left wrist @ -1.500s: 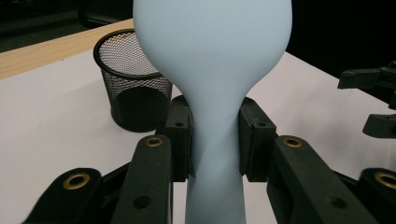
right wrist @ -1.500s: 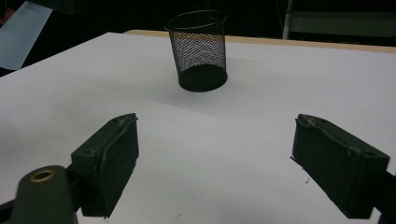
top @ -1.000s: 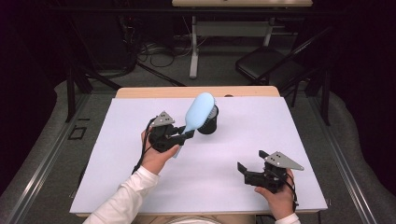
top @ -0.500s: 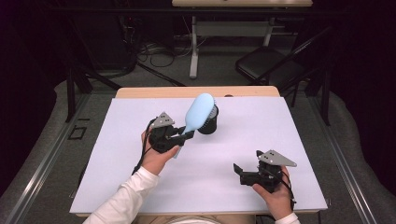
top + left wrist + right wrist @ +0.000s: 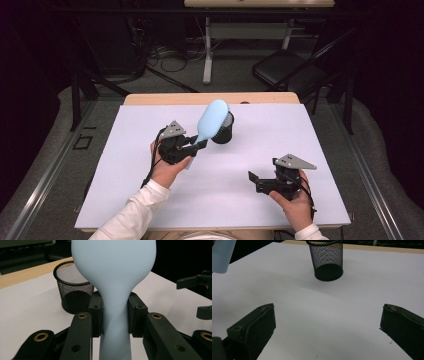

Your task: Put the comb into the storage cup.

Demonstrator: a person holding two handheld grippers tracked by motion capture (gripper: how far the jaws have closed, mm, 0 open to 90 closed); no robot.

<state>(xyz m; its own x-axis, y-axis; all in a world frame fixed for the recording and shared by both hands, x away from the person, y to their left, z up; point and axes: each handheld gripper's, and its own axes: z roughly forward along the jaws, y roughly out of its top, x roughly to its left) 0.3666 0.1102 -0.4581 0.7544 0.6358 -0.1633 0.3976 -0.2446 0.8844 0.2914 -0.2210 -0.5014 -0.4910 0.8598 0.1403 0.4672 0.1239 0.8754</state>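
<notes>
My left tongs [image 5: 200,145] are clamped on the narrow neck of a pale blue brush [image 5: 212,120], the pads [image 5: 96,315] pressing its handle from both sides in the left gripper view; the broad oval head rises up and away from them, hanging over the rim of the black mesh cup [image 5: 222,132] that stands on the white counter [image 5: 125,190]; the handle's tail pokes out below the grip. My right tongs [image 5: 251,181] stand spread wide and empty, low over the counter, well apart from the cup; their jaws have just been opening, with nothing between them. I judge the brush to be light, stiff moulded plastic with a smooth, matte skin, so it could twist or slide in a loose pinch; the neck where I hold it is the sound place, since the head is too wide and rounded for the jaws. I cannot tell from the high view whether bristles face the cup, as the head shows me its back. The cup looks light too, and a careless knock from the head might tip it.
</notes>
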